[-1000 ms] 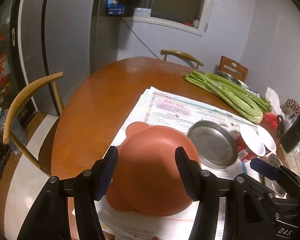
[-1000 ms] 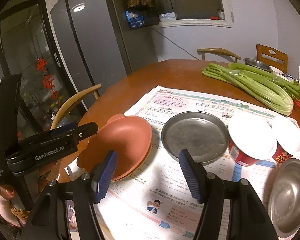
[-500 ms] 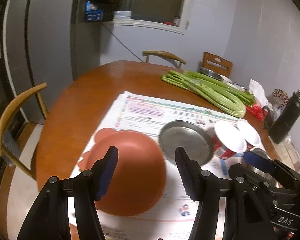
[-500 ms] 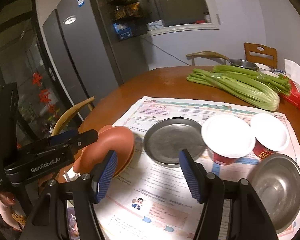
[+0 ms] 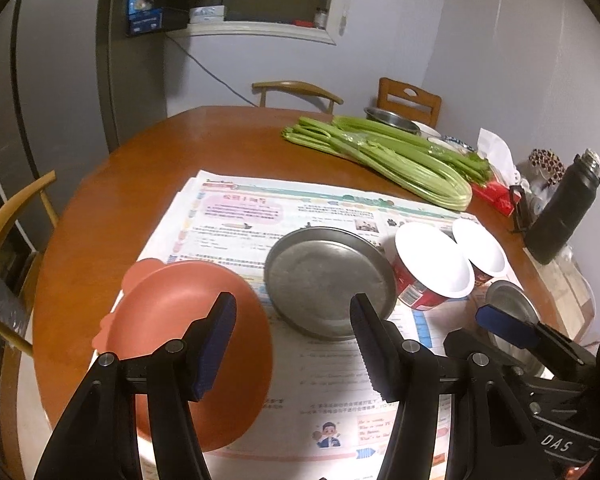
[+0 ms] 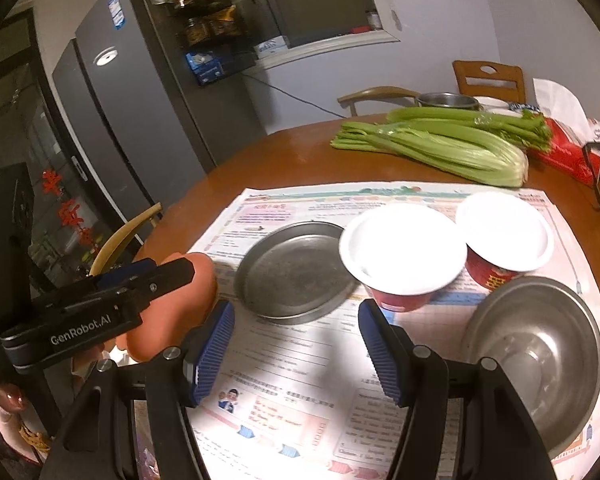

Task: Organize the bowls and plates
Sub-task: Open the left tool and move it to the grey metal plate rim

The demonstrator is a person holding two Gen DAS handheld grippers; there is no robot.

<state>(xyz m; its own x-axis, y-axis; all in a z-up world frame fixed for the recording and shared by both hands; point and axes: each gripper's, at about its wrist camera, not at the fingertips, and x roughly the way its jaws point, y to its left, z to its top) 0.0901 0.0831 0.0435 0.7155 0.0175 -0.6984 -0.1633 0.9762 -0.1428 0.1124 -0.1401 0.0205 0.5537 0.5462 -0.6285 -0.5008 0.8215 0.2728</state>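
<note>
Steel bowl (image 6: 534,356) is cut off at frame edge in right wrist view and mostly hidden behind right gripper in left view. Red bowl (image 5: 188,344) is partly covered by left gripper (image 5: 294,344), whose jaws are seen apart, nothing betw. them. Steel plate (image 6: 296,270) lies just ahead of right gripper (image 6: 296,354), also held agape, empty.
</note>
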